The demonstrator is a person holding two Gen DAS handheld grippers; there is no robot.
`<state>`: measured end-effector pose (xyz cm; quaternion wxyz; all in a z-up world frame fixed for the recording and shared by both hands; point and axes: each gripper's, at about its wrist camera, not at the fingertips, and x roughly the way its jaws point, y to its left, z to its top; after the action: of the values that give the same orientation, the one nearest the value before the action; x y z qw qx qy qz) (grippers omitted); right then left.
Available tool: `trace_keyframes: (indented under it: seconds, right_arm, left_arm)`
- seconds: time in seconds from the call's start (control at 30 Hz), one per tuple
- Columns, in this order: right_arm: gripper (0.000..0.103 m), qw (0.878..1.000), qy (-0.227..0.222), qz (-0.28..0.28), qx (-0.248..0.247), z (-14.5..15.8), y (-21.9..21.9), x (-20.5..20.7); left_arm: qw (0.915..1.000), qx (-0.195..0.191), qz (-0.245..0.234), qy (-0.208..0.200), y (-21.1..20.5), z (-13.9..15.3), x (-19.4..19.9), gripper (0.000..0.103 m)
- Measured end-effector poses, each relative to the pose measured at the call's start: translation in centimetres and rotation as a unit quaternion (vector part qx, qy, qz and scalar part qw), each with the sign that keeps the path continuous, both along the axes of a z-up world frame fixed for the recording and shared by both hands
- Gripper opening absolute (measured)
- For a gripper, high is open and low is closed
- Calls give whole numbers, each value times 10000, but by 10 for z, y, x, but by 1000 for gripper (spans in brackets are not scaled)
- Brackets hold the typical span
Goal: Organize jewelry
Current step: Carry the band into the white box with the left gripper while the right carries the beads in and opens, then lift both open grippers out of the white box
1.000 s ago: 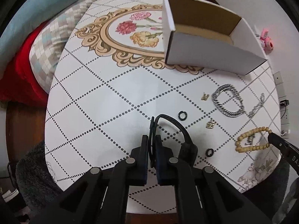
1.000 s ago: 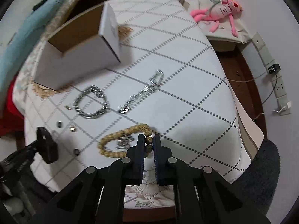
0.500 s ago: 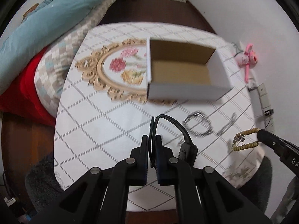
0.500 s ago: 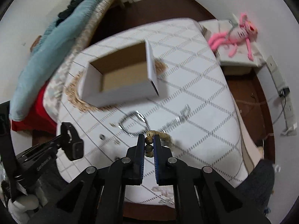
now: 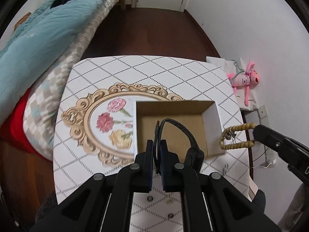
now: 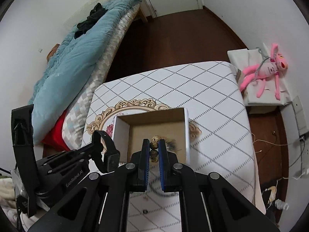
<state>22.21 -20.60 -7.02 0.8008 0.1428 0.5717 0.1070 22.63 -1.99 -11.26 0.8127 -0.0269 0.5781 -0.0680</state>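
**Two pieces over the box, small ones left on the cloth**

Bedroom corner, with a bed under a blue quilt [image 5: 38, 31] along one wall and a pink plush toy [image 6: 268, 69] by the other; between them stands the worktop [image 5: 173, 71] in its diamond-print cloth. On it sits an open cardboard box [image 5: 171, 127], and its floor looks bare as far as either view shows, so nothing seems to be stowed yet.

Left claw [image 5: 158, 150] is pinched tight on a black watch band [image 5: 177, 127], which arches up above the box opening. Right claw [image 6: 154, 150] is nearly closed on a string of tan beads [image 5: 237, 136]; in the right wrist view two speckled beads sit between its pads, and from the left wrist view the loop hangs just past the right wall of the box, with a small silver charm dangling from it.

My reading: both pieces are lifted and close to the drop, neither let go. A few small items [image 5: 149, 198] lie on the cloth near the front edge, too blurred to name, and those would come after
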Motion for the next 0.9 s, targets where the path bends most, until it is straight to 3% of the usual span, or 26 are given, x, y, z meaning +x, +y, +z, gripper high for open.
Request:
trace_keyframes:
  seconds: [0.17,0.3,0.43,0.47,0.53,0.57,0.6,0.67,0.8,0.87,0.9]
  right_arm:
    - [9,9997,256,41,-12,-24,4,29]
    - [9,9990,424,118,21,-43,8,45]
    - [10,9964,763,323,171,-64,14,58]
    - [10,9954,868,366,183,-70,15,60]
    - [11,9938,1022,397,187,-77,15,61]
    - [17,9937,1039,395,159,-78,14,61]
    - [24,9939,1029,387,109,-77,13,59]
    - [51,9949,950,343,-19,-74,8,54]
    - [62,9949,738,281,-632,-68,2,42]
    - [84,9925,675,246,-990,-69,1,36]
    - [88,9908,662,229,-1162,-71,1,33]
  left_arm:
    - [9997,-22,-21,248,-2,-17,27,4]
    - [9986,3,-36,527,-5,-30,44,14]
    - [9972,-24,66,748,-6,-36,53,16]
    - [9972,-39,76,749,-6,-35,54,21]
    - [9973,-78,134,721,-5,-33,55,47]
    - [9974,-60,178,694,-4,-31,55,67]
    - [9980,-49,227,589,-3,-27,53,70]
    - [9982,45,273,523,0,-23,52,71]
    - [9980,369,351,385,5,-22,43,77]
    - [9975,514,410,262,9,-23,36,88]
    - [9970,594,454,206,11,-24,31,95]
